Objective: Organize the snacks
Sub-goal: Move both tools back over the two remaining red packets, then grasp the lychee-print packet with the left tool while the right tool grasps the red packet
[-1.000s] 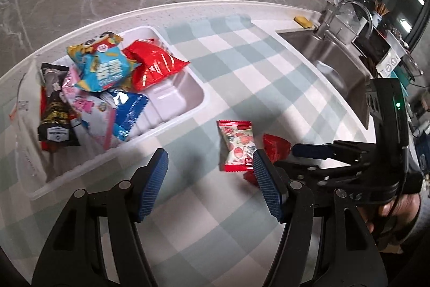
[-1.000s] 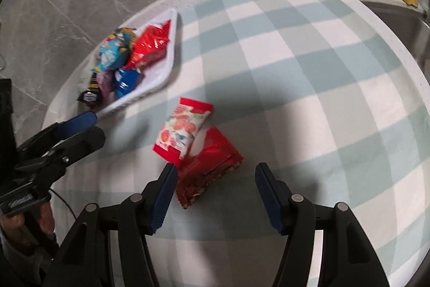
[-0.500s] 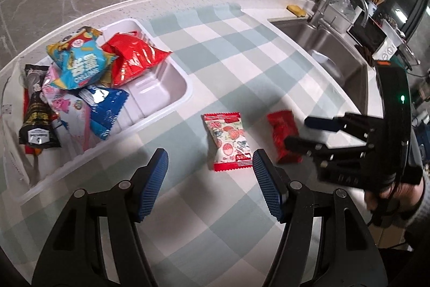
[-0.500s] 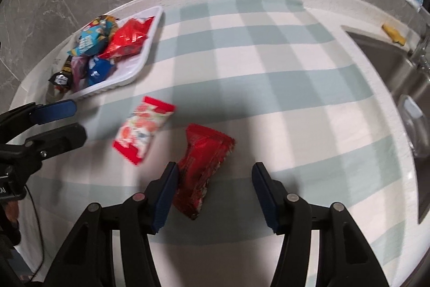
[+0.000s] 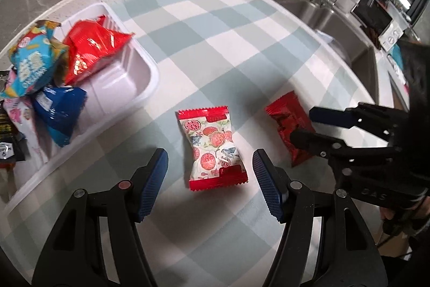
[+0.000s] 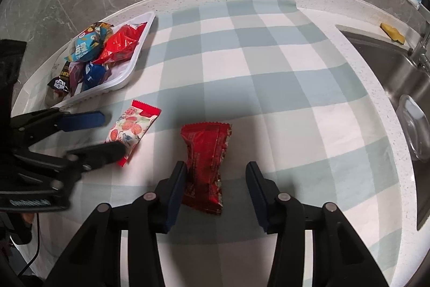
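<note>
Fruit-print packet [image 5: 213, 149]: flat on counter [image 5: 242, 50], between spread left tongs [image 5: 209, 179]. Red packet [image 6: 205, 163]: between spread right tongs [image 6: 215, 184]. Both likely light, crinkly, slippery film; pinch across the middle. Tray [image 5: 139, 88] nearby.

The checked cloth [image 6: 268, 66] lay bare from 12 to 3 o'clock of the red packet [image 6: 205, 160], up to the sink [image 6: 387, 63]. At 9 o'clock the fruit-print packet [image 6: 133, 129] and the left gripper [image 6: 104, 132] blocked the way. The tray [image 6: 126, 77] at 10 o'clock had free room only at its near end.
</note>
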Motion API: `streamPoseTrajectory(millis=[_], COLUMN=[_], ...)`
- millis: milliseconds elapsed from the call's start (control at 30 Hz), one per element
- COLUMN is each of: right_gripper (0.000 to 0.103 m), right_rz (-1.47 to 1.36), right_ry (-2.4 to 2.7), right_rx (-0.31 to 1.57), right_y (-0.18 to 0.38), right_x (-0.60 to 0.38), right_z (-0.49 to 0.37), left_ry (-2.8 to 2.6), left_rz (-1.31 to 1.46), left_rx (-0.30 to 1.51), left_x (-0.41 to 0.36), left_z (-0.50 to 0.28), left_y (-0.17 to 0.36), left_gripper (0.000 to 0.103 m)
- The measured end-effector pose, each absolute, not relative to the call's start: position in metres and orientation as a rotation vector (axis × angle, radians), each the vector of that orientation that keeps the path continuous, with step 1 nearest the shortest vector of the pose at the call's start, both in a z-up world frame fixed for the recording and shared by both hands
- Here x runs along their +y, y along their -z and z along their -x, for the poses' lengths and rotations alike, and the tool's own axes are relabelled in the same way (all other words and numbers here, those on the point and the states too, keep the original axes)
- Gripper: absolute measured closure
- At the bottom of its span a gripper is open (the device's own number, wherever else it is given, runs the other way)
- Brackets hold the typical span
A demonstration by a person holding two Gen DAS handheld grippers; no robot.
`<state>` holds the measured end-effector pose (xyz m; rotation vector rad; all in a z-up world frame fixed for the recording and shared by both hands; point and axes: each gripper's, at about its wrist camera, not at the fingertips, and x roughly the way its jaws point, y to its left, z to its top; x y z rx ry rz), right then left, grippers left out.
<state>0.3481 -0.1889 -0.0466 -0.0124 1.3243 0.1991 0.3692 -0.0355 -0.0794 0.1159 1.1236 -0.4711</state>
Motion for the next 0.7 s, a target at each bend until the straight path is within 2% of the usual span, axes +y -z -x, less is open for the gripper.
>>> streamPoseTrajectory(millis=[233,300,367,433,700], right_gripper=[0.057,0.063,0.07,0.075,0.08], right_rz=[0.035,0.059,0.06,0.075,-0.08], right_ry=[-0.214,-0.224,-0.238,-0.247,-0.274], right_rx=[1.32,1.314,1.315,1.312,1.311], right_y=[0.049,0.05,0.051,0.051,0.048], right_x=[-0.183,-0.179,-0.177,-0.173,-0.191], right_z=[-0.35,-0.35,-0.35,-0.351,-0.356], left_ry=[0.463,0.463,0.449,0.455,0.511], left_rz=[-0.184,-0.212,-0.251,-0.272,-0.151], left_rx=[1.078,1.066,1.042,1.03,1.031], left_x=[-0.048,-0.052,-0.055,-0.058,-0.047], left_z=[-0.369,-0.368,-0.367,-0.365,-0.358], left_y=[0.087,0.088,0.089,0.088,0.083], left_gripper=[0.04,0.041,0.059,0.067,0.071])
